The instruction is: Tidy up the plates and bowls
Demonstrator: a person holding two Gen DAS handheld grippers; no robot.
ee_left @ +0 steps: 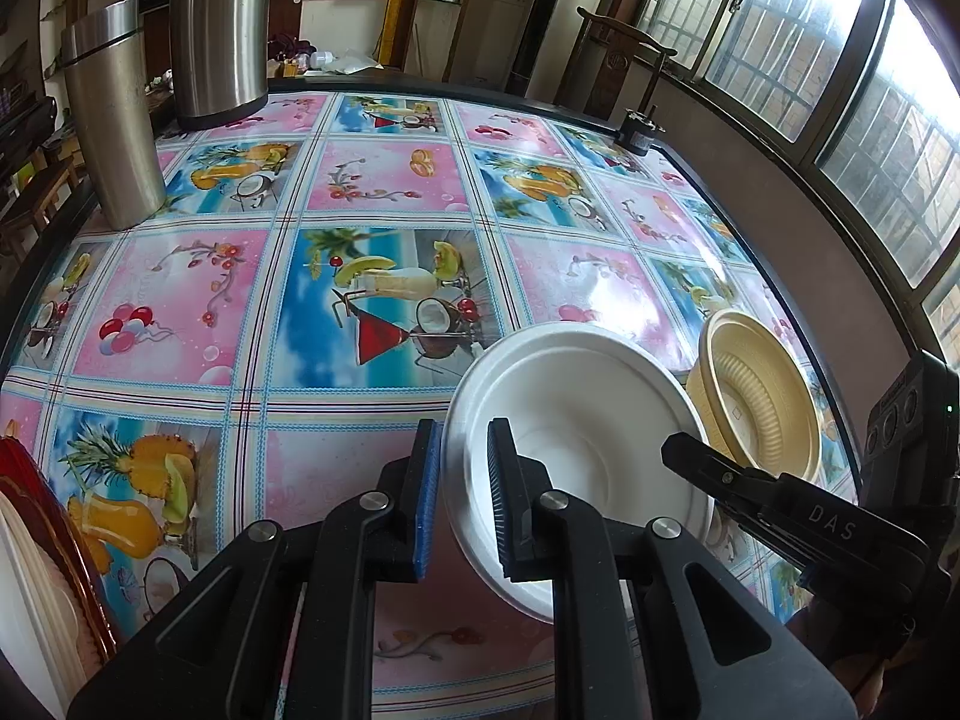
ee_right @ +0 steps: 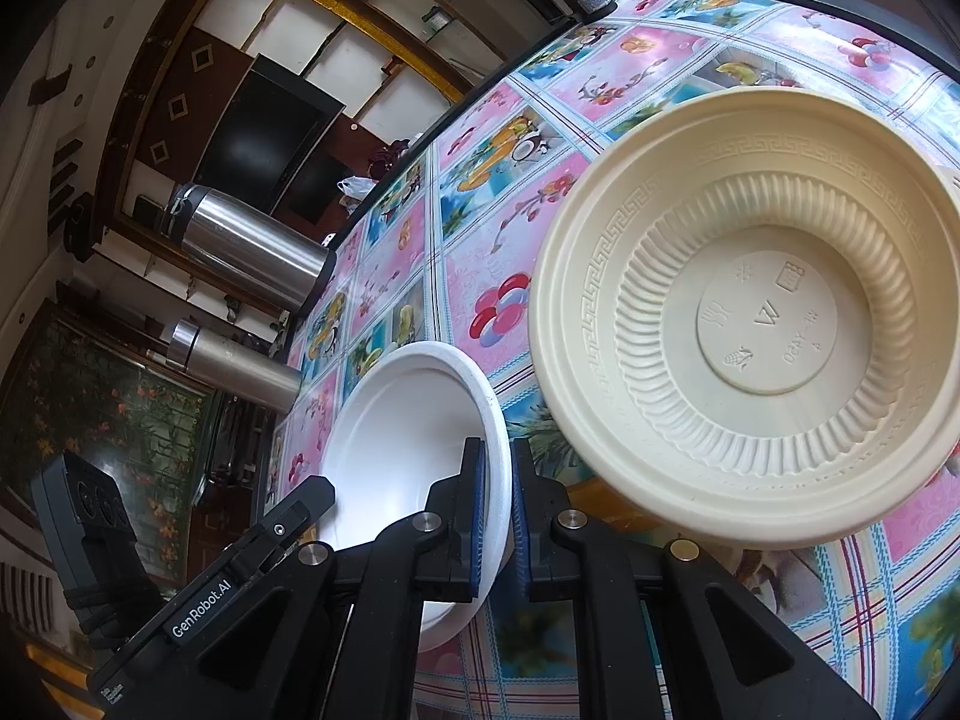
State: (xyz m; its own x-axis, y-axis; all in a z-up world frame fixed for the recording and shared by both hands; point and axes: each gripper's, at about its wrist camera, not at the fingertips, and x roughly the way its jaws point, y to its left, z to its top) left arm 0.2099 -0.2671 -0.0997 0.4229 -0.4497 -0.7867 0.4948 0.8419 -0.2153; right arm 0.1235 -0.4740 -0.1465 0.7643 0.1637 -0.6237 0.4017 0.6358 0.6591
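- The left tool [ee_left: 465, 498] pinches the near rim of a white bowl [ee_left: 576, 420]; one blue-padded finger sits outside the rim, the other inside the bowl; the bowl tilts, its opening facing toward the right.
- The right tool [ee_right: 497, 516] grips the same white bowl [ee_right: 408, 468] on the opposite rim; in the right wrist view its two fingers sit pressed on either side of the rim, so both tools hold the one bowl between them.
- In the left wrist view the right tool [ee_left: 708, 462] comes in from the right edge, its dark finger lying across the far rim of the white bowl.
- In the right wrist view the left tool [ee_right: 300, 510] shows at the lower left, against the white bowl's other side.
- A cream bowl [ee_left: 762, 396] with a ribbed inner wall and a key-pattern rim lies just beside the white bowl, to its right; in the right wrist view the cream bowl [ee_right: 762, 318] fills the right half of the frame, tilted up; what props it I cannot tell.
- The surface [ee_left: 384, 180] wears a glossy cloth of pink and blue fruit squares; two steel flasks [ee_left: 114, 114] stand at its far left corner.
- At the lower left edge of the left wrist view sits a red tray [ee_left: 54, 516] holding pale dishes; their kind is unclear.
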